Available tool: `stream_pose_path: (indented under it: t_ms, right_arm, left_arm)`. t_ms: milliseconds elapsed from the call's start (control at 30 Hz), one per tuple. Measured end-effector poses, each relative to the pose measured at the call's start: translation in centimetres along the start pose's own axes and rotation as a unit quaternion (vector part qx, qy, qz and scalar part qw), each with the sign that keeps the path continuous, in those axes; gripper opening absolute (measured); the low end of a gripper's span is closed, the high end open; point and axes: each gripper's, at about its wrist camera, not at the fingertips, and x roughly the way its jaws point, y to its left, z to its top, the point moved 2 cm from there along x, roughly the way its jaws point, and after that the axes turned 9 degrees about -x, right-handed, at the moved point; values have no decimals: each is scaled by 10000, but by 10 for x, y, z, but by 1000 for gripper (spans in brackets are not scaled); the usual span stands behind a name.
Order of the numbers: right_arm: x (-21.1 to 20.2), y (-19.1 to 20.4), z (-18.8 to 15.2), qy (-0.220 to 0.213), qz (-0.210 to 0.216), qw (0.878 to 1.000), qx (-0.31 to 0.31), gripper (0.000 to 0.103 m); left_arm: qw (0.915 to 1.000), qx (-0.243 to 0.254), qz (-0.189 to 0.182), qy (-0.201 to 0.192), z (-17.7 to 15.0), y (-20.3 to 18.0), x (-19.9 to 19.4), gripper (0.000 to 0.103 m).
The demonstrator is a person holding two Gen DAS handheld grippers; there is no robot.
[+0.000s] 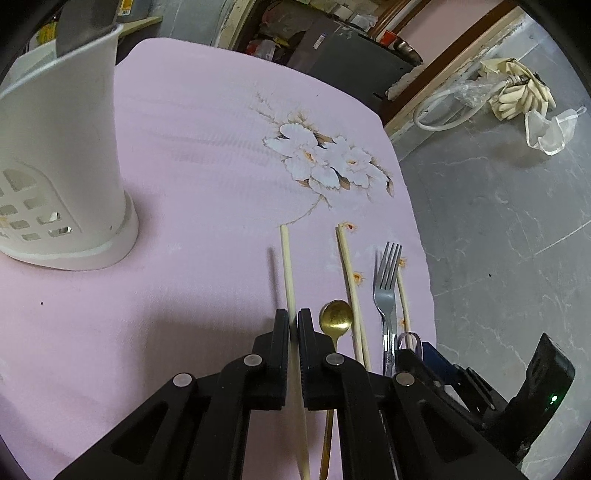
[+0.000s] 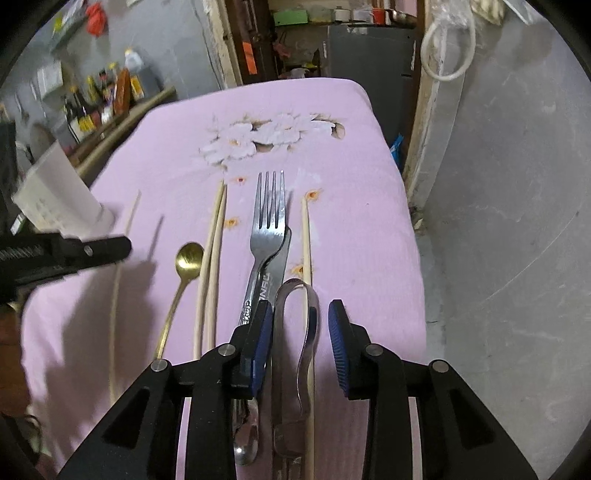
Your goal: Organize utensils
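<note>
My left gripper point(image 1: 293, 321) is shut on a pale chopstick point(image 1: 287, 266), held a little above the pink tablecloth point(image 1: 192, 155); the same chopstick point(image 2: 127, 225) and gripper point(image 2: 122, 245) show at the left of the right wrist view. A white utensil holder point(image 1: 62, 158) stands at the left, also seen in the right wrist view point(image 2: 55, 192). My right gripper point(image 2: 300, 314) is open over a clear peeler-like tool point(image 2: 295, 325). Beside it lie a steel fork point(image 2: 267, 225), a single chopstick point(image 2: 306, 236), a chopstick pair point(image 2: 212, 258) and a gold spoon point(image 2: 188, 258).
The table's right edge point(image 1: 417, 236) drops to a grey floor point(image 1: 498, 229) with a hose and rags. A shelf with bottles point(image 2: 99, 99) stands behind the table on the left. A dark knife-like handle point(image 1: 85, 26) sticks out of the holder.
</note>
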Motion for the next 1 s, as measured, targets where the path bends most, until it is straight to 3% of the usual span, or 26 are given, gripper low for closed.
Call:
stream_pose_path:
  t_ms: [133,167,300,533,800,833,867,1000]
  right_arm:
    - [-3,12,3,40,-370,9989,-280,27]
    - [-4,11,4,51,-331,9992,-240,21]
    - [-10,5,2,46,-183,9998,48,21]
    - [-57,3,-5,-677,61,9965,478,21]
    - [-106,25,-2,-1351,-4,9887,651,20]
    - [-113,29,0,-1457,-25,9871,659,19]
    - [-119,33,3,-1564,-54,9855,660,7]
    - [-135,48,11,-1826,-120,9811,626,6]
  left_arm:
    - [9998,175,-30,-43,0,-6,-5,6]
    - [9997,226,-42,-53,0,-8,-8,6]
    - [9991,398,-137,-86,-1,-13,-20,6]
    - [9962,755,-367,-238,-3,-15,-50,5]
    - [9887,1227,-604,-618,-5,-11,-97,5]
    - [9874,1286,-635,-677,-4,-10,-104,5]
    - [9866,1314,-654,-712,-2,-10,-107,5]
    - [9827,1420,-780,-901,5,-2,-132,5]
